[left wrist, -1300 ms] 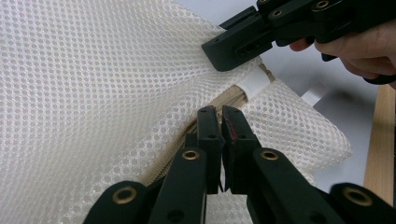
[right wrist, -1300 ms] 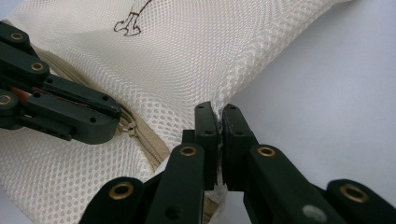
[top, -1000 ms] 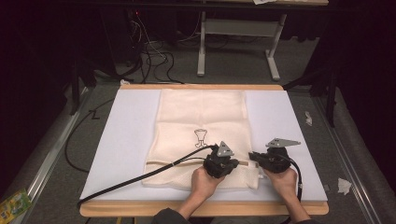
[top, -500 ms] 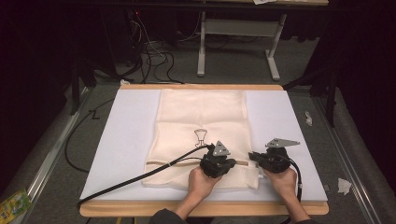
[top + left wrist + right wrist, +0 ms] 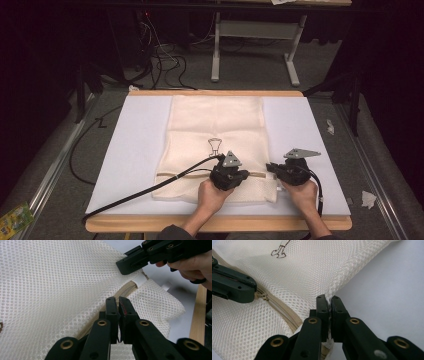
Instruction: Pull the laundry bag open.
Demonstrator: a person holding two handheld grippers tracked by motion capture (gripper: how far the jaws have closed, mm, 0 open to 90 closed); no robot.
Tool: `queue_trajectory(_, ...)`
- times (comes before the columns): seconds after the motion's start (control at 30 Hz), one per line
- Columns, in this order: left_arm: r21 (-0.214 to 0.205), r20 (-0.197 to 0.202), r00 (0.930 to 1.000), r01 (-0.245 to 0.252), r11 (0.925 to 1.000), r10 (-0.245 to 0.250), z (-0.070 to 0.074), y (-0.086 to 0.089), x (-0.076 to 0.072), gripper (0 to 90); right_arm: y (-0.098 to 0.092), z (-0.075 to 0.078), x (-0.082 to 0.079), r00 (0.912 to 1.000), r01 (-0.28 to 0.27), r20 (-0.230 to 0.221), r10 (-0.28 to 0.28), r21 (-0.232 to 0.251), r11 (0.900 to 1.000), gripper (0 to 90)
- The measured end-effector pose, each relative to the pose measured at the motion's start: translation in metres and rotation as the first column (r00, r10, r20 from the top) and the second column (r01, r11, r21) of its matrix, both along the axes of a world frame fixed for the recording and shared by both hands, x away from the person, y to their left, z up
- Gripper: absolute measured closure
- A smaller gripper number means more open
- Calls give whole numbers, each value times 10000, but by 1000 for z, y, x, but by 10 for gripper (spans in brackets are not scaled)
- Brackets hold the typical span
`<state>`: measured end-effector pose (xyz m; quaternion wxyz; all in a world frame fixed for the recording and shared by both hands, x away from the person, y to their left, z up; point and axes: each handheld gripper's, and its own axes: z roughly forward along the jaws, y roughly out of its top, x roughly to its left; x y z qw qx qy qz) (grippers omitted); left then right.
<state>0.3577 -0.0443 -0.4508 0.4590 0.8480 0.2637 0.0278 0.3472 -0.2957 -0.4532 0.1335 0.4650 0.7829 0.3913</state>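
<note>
A cream mesh laundry bag [image 5: 216, 135] lies flat on the white mat [image 5: 135, 150], with a beige zipper [image 5: 283, 312] running across its near end. My left gripper [image 5: 246, 174] [image 5: 118, 302] points right along the zipper and is shut on the zipper pull; its slider [image 5: 263, 295] sits right at the jaw tips. My right gripper [image 5: 270, 167] [image 5: 329, 301] faces it from the bag's right edge, shut on the mesh seam by a white tab [image 5: 140, 280]. Between the two grippers the zipper looks closed.
The mat covers a wooden table [image 5: 215, 223] whose near edge is just under the person's hands. The left gripper's cable [image 5: 140, 192] trails left across the mat. A small drawn figure [image 5: 214, 145] marks the bag's middle. Paper scraps [image 5: 368, 199] lie on the floor at right.
My left gripper has slid a little to the left along the zipper. The right gripper has stayed in place on the bag's edge.
</note>
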Motion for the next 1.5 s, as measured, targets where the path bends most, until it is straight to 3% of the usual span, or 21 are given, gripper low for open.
queue_trajectory(0.37,187,104,9999,-94,9998,92,1,3,0,869,0,-1,0,10000,38,43,-38,-135,9999,880)
queue_trajectory(1.5,35,150,9987,-479,9988,479,1,27,2,869,-2,0,1,9998,174,88,-172,-228,9996,880)
